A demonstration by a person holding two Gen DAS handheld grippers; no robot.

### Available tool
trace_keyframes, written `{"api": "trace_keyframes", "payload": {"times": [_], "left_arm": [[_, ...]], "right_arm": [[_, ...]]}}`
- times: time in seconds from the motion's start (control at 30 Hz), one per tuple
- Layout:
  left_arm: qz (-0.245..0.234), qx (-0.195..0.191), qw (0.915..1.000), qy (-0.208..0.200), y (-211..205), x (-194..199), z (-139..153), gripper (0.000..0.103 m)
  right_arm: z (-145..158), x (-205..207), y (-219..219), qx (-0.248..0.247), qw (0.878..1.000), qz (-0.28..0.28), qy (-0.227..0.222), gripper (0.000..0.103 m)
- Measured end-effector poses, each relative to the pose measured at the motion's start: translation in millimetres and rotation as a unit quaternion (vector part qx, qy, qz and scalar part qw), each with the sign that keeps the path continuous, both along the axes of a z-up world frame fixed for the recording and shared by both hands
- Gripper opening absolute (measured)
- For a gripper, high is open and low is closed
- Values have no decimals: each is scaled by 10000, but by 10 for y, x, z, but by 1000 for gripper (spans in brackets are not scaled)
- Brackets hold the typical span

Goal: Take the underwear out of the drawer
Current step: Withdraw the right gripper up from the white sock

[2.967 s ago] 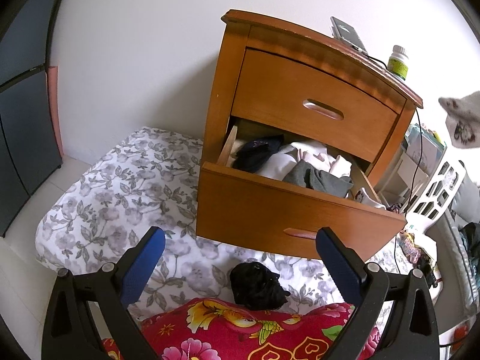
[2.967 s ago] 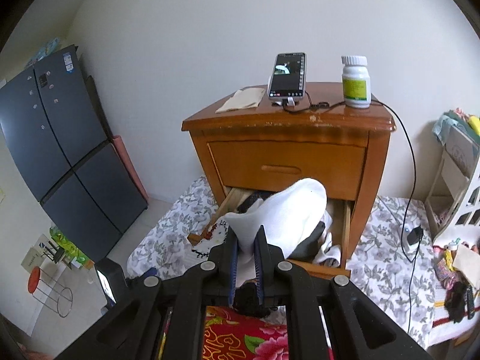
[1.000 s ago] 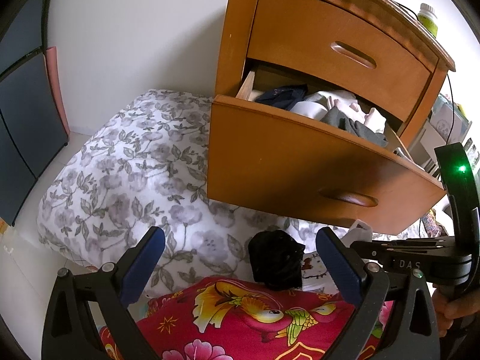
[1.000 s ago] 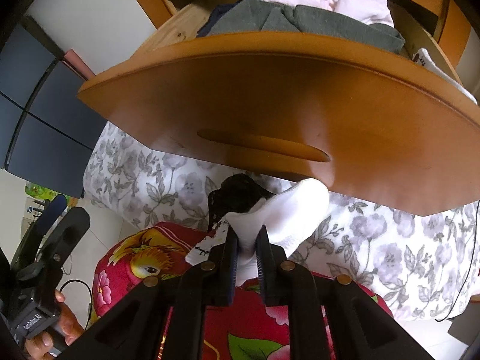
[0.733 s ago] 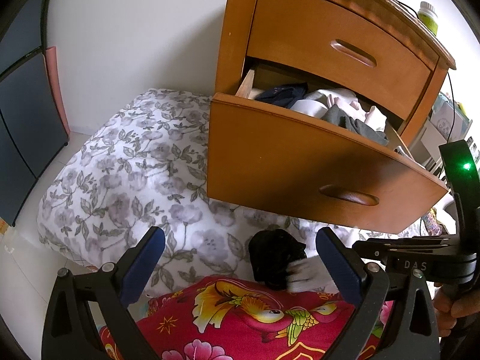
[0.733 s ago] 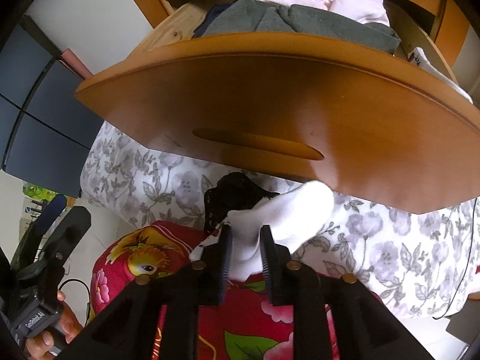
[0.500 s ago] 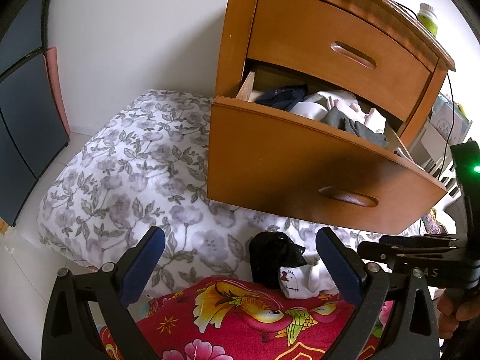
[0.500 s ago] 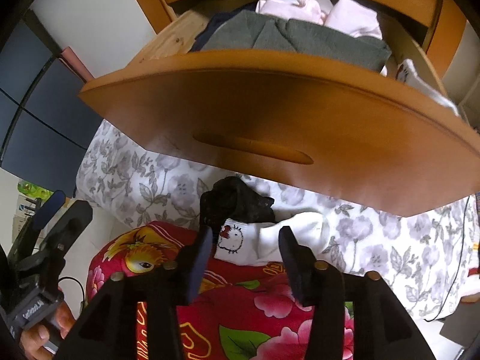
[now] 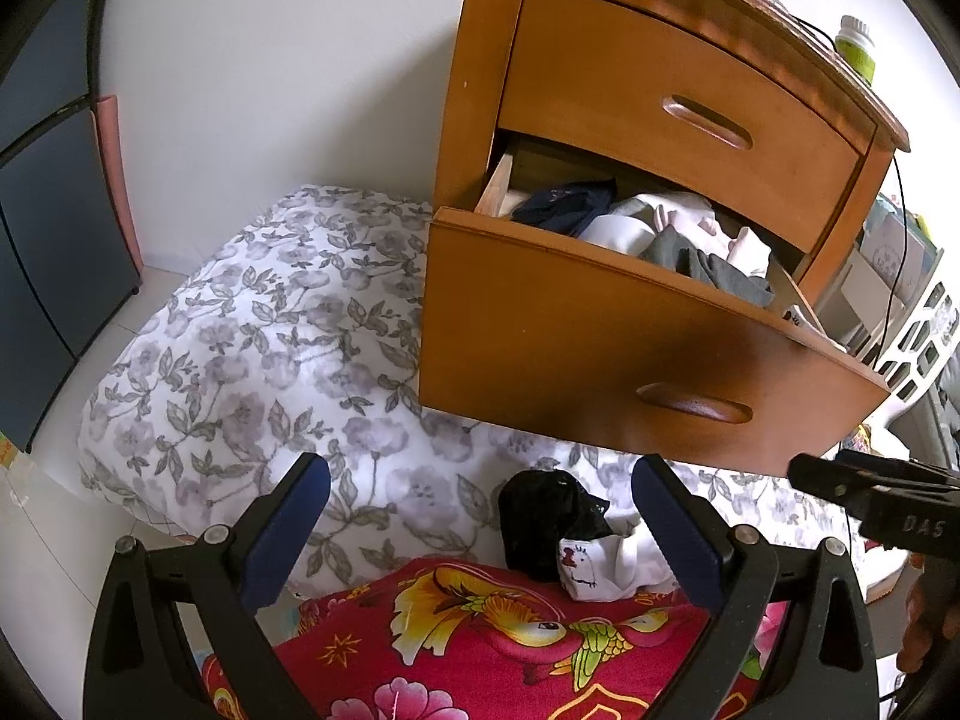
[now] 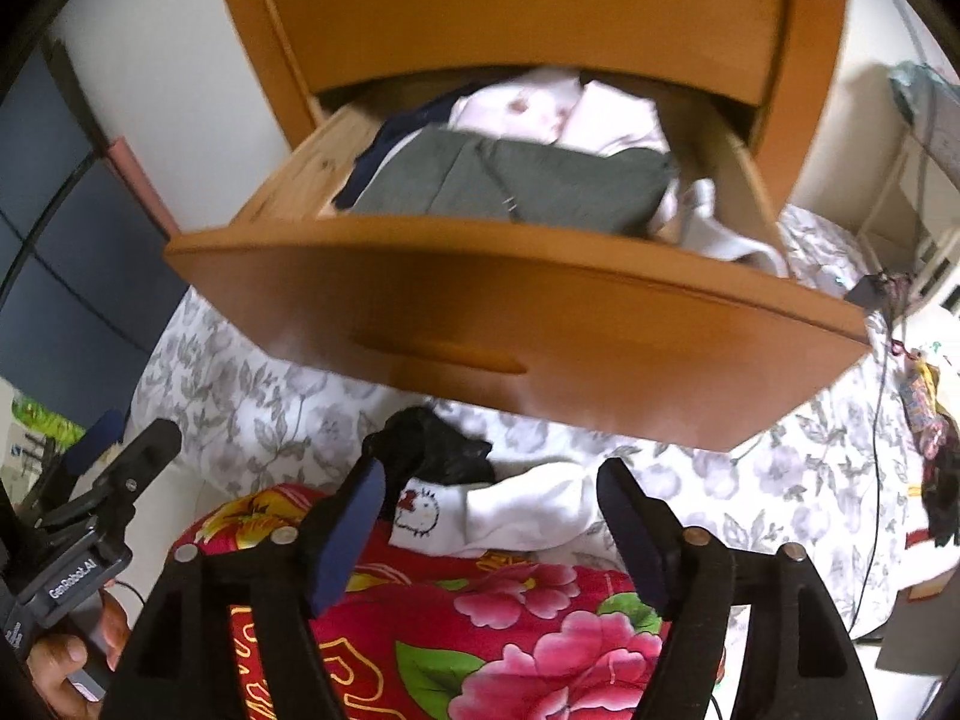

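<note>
- My right gripper (image 10: 489,504) has just been opening; its jaws are spread and nothing sits between the pads. The white pair (image 10: 528,510) lies below them on the bedding, touching the black pair (image 10: 429,450).
- My left gripper (image 9: 480,516) hangs spread and empty over the same spot.
- More underwear waits in the open drawer (image 10: 516,306): a grey piece (image 10: 516,186) in front, pale ones behind.
- To do the next pick well, I lift clear of the drawer's front lip before I go in, then come down on the grey fold.
- The right view is blurred, so I only guess that piece lies loose on top.
- I pinch one layer, not the pile.
</note>
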State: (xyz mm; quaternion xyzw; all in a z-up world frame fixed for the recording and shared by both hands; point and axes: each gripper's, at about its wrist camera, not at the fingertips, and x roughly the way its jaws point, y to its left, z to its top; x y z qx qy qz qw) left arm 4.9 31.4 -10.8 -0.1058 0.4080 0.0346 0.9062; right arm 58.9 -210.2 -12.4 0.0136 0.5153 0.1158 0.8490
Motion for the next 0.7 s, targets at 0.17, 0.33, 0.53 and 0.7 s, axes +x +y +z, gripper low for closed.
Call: {"api": "trace_keyframes", "payload": {"times": [0.17, 0.33, 0.53, 0.7], "left_arm": [[-19, 5, 10000, -9, -9, -6, 11, 101], [-23, 17, 10000, -12, -18, -5, 24, 101], [-62, 92, 9999, 41, -58, 14, 27, 101], [-100, 138, 9999, 8, -91, 29, 41, 101]], "right_arm": [[32, -91, -174, 26, 9982, -544, -270, 96], [2, -162, -198, 27, 9975, -610, -343, 103], [40, -223, -258, 149, 9960, -700, -537, 103], [81, -261, -265, 189, 9945, -708, -747, 103]]}}
